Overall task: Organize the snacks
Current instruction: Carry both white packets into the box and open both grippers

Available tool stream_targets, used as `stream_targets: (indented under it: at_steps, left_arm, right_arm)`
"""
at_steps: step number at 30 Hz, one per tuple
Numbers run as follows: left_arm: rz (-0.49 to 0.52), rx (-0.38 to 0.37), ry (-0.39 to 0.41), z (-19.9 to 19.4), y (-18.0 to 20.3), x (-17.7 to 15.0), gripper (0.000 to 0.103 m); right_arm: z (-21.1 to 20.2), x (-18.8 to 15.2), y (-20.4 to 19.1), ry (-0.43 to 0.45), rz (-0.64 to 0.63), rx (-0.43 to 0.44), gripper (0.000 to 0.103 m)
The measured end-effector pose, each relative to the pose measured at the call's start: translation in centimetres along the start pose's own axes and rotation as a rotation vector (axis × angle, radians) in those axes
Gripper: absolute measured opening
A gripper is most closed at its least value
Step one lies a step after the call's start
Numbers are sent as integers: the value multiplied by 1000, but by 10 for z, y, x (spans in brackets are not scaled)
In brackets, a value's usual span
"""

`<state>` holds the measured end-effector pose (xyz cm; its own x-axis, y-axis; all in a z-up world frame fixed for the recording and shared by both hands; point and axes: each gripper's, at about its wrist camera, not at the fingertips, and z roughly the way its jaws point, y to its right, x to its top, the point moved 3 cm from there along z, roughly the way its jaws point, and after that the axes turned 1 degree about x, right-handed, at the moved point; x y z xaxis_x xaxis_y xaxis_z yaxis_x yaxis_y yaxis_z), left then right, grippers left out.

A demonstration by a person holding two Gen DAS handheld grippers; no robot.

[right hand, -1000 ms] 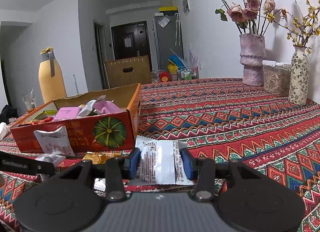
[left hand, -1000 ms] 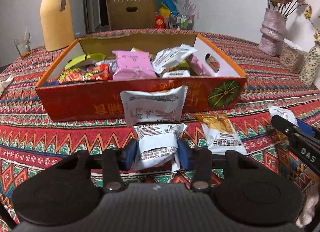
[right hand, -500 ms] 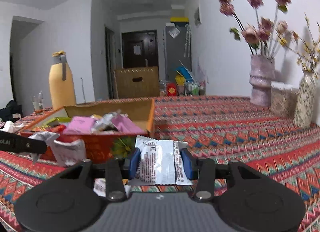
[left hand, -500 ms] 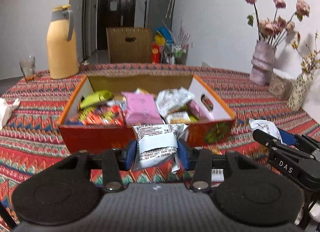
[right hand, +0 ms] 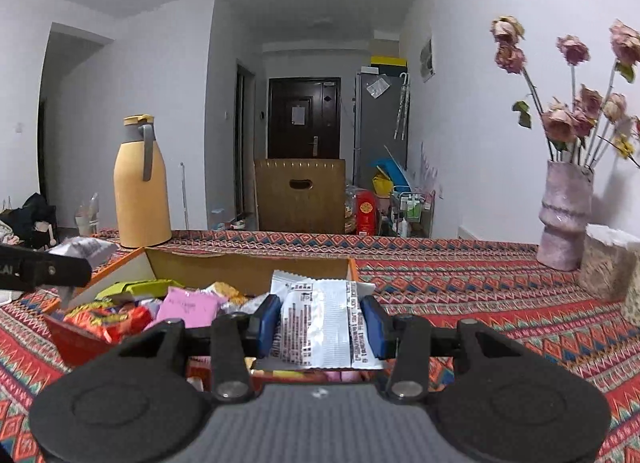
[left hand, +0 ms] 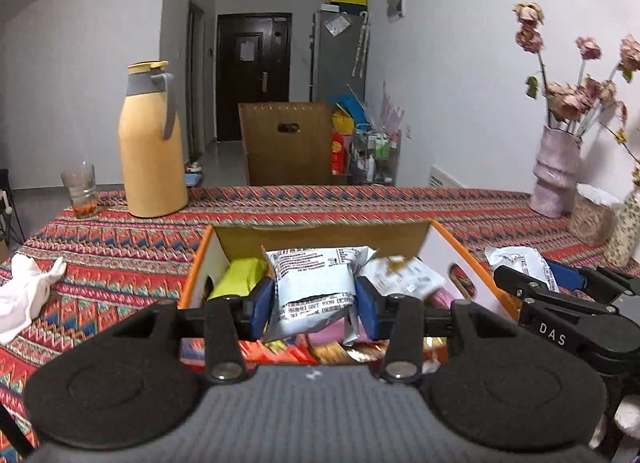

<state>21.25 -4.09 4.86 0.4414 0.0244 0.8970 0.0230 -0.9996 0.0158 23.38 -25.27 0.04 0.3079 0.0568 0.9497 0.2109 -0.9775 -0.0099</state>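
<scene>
A: What does the left gripper (left hand: 315, 300) have?

B: A white packet (left hand: 316, 283), puffy and crinkled, with black print, pinched between the blue pads (left hand: 262, 299). It hangs over the box (left hand: 460, 259).

A: And the right gripper (right hand: 322, 325)?

B: Clamped on a flat pack (right hand: 324, 325), white and glossy, with a serrated top edge and lines of small print running sideways. It sits above the near right corner of the box, as the right wrist view has it.

A: What is the box like?

B: Open cardboard, red outside with orange rims, plain brown on the inner far wall, a cut-out handle in one end. Inside is a loose heap: a pink pouch (right hand: 186, 307), a lime wrapper (right hand: 138, 288), red-and-yellow foil bags (right hand: 108, 319), more white packets.

A: Underneath?

B: A woven tablecloth (right hand: 460, 295) in zigzag bands of red, blue and green. At its left edge lies a crumpled white cloth (left hand: 24, 295).

A: Farther back?

B: A tall matte yellow flask (left hand: 150, 143) with a grey handle, upright, and a clear glass (left hand: 80, 191) beside it. On the right, a ribbed mauve vase (right hand: 564, 215) of dried pink roses and, just beside it, a clear tub (right hand: 608, 263). Past the table stand a brown carton (left hand: 288, 143) with a handle slot and a dark door (right hand: 304, 117).
</scene>
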Motion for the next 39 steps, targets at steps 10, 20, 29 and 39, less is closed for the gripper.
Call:
stream_targets:
  at_steps: [10, 20, 29, 39]
  left_arm:
    - [-42, 49, 5, 49, -22, 21, 45]
    - [-94, 72, -29, 100, -36, 10, 45]
    - [-113, 60, -32, 103, -44, 2, 67]
    - [-175, 96, 11, 92, -52, 5, 103]
  right_arm:
    - [56, 22, -16, -19, 1, 1, 44]
    - [97, 18, -11, -33, 49, 4, 44]
    - [106, 8, -11, -60, 56, 7, 44]
    - [89, 9, -3, -1, 107, 2, 103]
